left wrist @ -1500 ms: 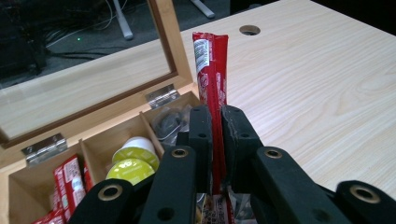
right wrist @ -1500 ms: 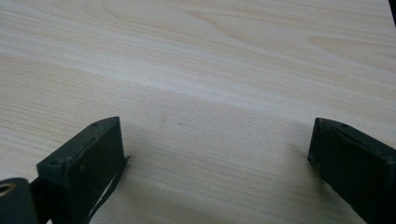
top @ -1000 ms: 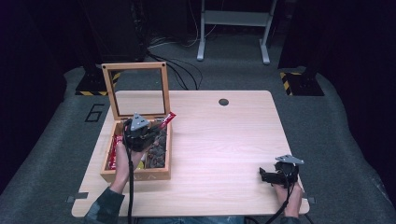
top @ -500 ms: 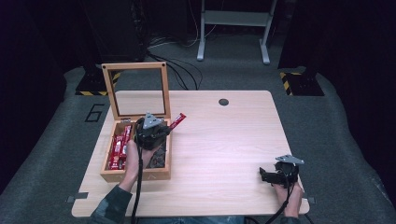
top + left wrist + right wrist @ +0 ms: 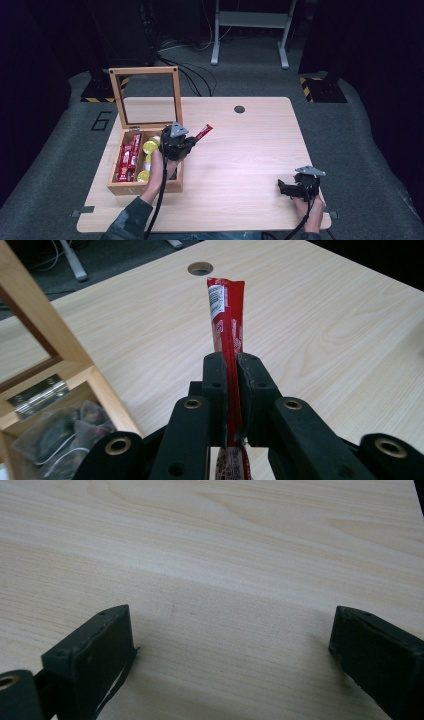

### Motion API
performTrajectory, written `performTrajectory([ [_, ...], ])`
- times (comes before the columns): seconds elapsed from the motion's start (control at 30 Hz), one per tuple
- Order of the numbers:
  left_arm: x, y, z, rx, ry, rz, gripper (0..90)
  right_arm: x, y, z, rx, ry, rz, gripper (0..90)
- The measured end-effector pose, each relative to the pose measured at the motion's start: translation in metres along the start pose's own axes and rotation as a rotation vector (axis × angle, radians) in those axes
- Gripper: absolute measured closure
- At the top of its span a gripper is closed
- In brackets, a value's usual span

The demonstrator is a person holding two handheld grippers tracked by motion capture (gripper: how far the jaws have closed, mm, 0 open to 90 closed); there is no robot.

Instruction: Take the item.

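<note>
A long red sachet stick (image 5: 227,322) is clamped between the jaws of my left gripper (image 5: 229,371) and points out over the table; in the high view the red sachet stick (image 5: 203,132) juts right from my left gripper (image 5: 186,142), just past the right wall of the wooden box (image 5: 115,187). The box stands at the table's left with its glass lid (image 5: 146,98) upright; inside lie more red sachets (image 5: 127,157) and yellow items (image 5: 148,146). My right gripper (image 5: 284,188) rests low near the table's front right corner, open, its jaws wide apart over bare wood (image 5: 230,635).
A round cable hole (image 5: 239,109) sits near the table's far edge. The box's near compartment holds dark packets (image 5: 65,432). The light wooden tabletop (image 5: 240,150) stretches between the two grippers. Dark floor, cables and a metal stand lie beyond the table.
My left gripper has lifted the red sachet stick out of the box and carried it right, past the box's right wall. The right gripper has stayed still.
</note>
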State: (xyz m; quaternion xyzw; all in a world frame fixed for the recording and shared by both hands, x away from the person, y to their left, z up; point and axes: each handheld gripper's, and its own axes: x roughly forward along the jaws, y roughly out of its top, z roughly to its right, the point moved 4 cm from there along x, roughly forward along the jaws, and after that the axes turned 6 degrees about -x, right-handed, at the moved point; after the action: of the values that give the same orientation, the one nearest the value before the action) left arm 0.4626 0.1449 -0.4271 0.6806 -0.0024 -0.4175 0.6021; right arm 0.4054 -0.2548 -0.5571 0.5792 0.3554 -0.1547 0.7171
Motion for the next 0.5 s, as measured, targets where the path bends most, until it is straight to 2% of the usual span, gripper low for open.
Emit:
performTrajectory([
  [0.2, 0.018, -0.001, 0.012, 0.013, -0.016, -0.03, 82.3, 0.0, 0.0, 0.0, 0.0, 0.0, 0.0, 3.2],
  [0.5, 0.041, -0.007, 0.02, -0.002, -0.036, -0.075, 82.3, 0.0, 0.0, 0.0, 0.001, 0.0, 0.0, 3.2],
])
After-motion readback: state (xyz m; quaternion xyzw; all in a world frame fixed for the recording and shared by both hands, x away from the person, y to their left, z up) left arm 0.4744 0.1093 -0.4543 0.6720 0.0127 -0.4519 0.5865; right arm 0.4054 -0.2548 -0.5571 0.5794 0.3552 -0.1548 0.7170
